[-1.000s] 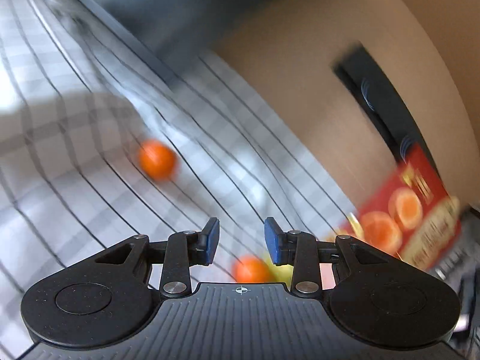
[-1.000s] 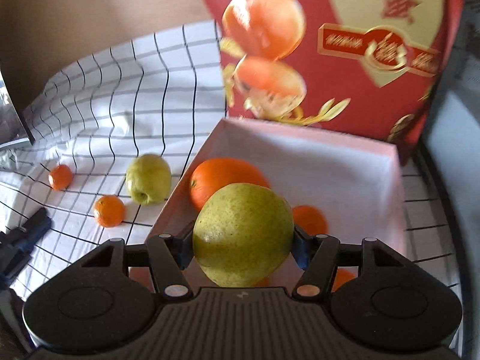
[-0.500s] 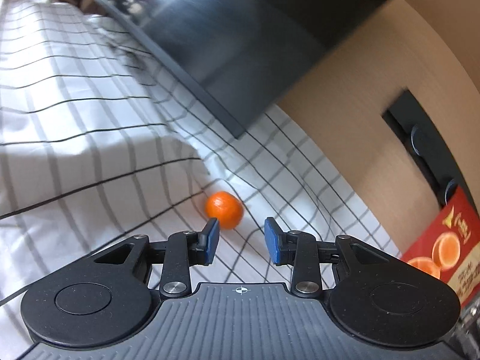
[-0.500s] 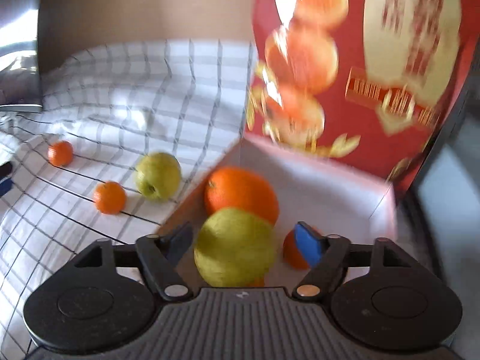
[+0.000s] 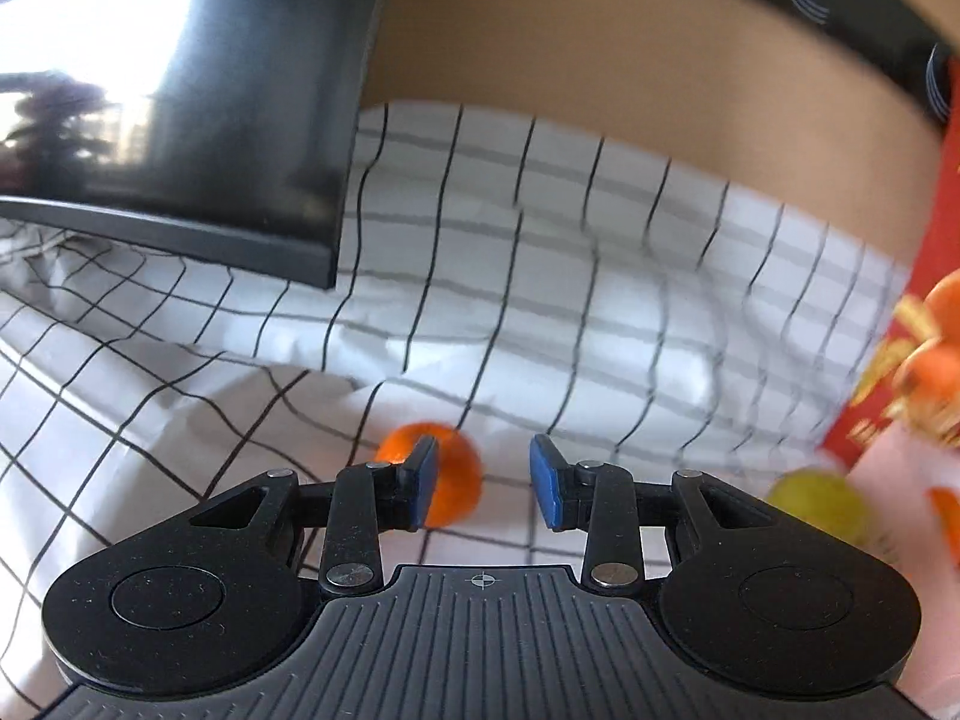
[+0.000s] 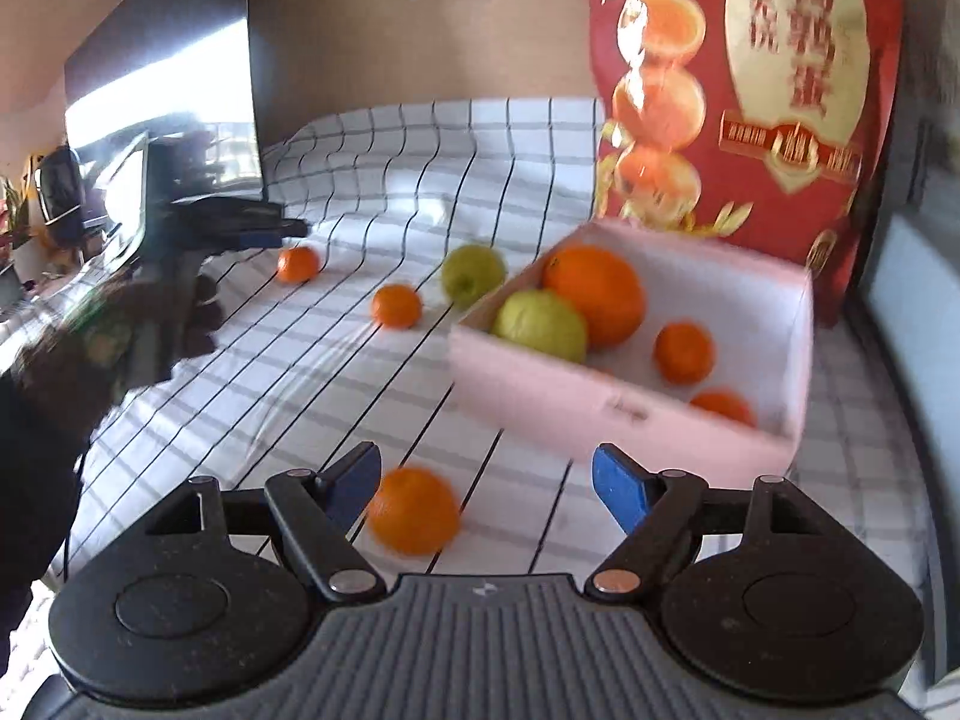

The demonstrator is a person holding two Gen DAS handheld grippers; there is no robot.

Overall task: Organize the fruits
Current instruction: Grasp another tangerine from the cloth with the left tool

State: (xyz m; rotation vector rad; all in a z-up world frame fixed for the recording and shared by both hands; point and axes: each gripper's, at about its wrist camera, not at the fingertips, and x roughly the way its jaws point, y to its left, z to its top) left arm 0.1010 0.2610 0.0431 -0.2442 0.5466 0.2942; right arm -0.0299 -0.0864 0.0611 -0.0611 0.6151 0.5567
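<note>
Right gripper [image 6: 486, 480]: jaws apart, empty; loose tangerine [image 6: 413, 509] on cloth beside left pad.
Left gripper [image 5: 483, 483]: narrow gap, empty; small tangerine [image 5: 456, 480] just beyond, 11 o'clock.
Pink box [image 6: 600, 408]: 1 o'clock; holds pear [image 6: 540, 327], orange [image 6: 600, 294].
Green apple [image 6: 473, 273]: 12 o'clock, outside box.

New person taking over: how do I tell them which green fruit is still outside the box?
Find the pink box in front of the red bag. Just past its left corner, on the checked cloth, sits a green apple. Its green lookalike lies inside the box; its neighbours on the cloth are small and orange.
</note>
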